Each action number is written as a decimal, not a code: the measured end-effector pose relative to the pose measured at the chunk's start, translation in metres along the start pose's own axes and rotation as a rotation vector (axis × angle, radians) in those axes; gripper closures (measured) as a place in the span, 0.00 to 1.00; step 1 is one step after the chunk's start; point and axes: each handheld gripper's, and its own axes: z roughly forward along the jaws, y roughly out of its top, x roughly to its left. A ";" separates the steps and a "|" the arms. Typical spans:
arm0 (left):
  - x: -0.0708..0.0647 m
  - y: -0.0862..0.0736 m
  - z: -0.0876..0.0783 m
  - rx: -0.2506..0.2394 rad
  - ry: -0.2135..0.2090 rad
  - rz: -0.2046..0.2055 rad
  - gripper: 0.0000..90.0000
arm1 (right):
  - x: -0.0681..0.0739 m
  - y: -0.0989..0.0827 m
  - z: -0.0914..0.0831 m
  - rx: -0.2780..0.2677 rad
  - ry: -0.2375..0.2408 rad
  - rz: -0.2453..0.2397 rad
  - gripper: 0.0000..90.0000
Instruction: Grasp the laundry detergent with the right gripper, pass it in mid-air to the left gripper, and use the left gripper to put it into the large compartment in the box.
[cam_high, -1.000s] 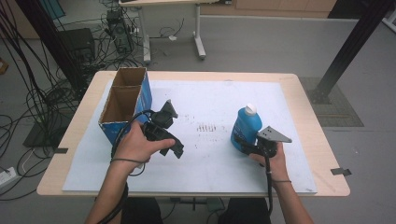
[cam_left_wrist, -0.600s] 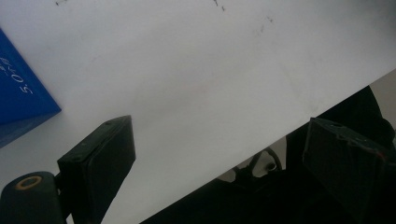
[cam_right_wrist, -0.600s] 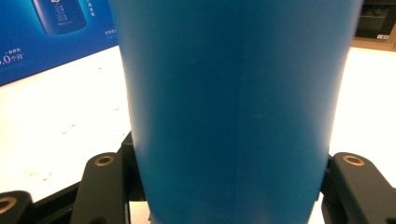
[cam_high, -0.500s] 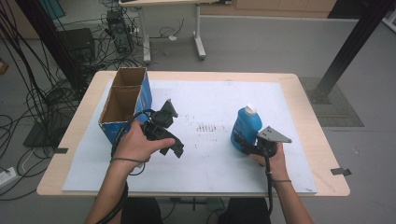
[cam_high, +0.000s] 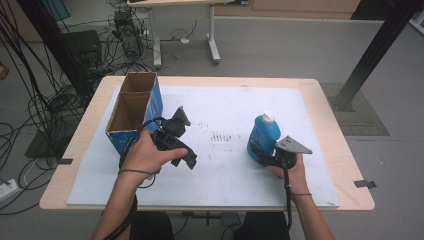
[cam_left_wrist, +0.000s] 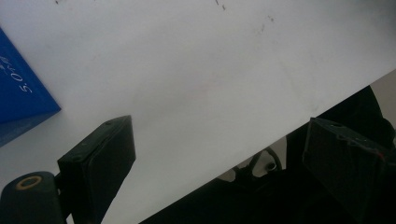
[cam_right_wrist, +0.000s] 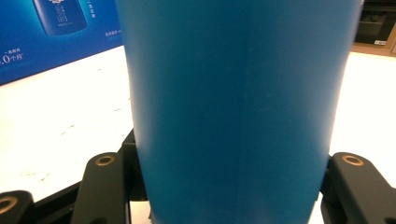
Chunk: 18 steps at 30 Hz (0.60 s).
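Right gripper (cam_high: 261, 152): jaws clamped on the lower body of the blue bottle (cam_high: 263, 136), one jaw on each flank in the right gripper view. Bottle upright, white cap on top, standing on the white mat (cam_high: 225, 105) right of centre; whether its base still touches the mat is hard to judge. Left gripper (cam_left_wrist: 219, 163): jaws wide apart, nothing between them, just beside the open blue cardboard box (cam_high: 134, 112).

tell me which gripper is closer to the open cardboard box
Left. The left gripper sits just beside the cardboard box, jaws open. The right gripper is far across the table, shut on the blue bottle.
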 end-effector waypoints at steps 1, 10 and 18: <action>0.000 0.000 0.000 0.000 0.000 0.000 0.11 | 0.000 0.000 0.000 0.000 0.000 0.000 0.45; 0.000 -0.001 -0.001 -0.004 0.002 -0.007 0.11 | 0.000 0.000 0.000 0.001 -0.001 0.001 0.45; -0.001 -0.001 0.000 -0.001 0.003 -0.007 0.11 | 0.000 0.000 0.000 0.000 -0.002 0.001 0.45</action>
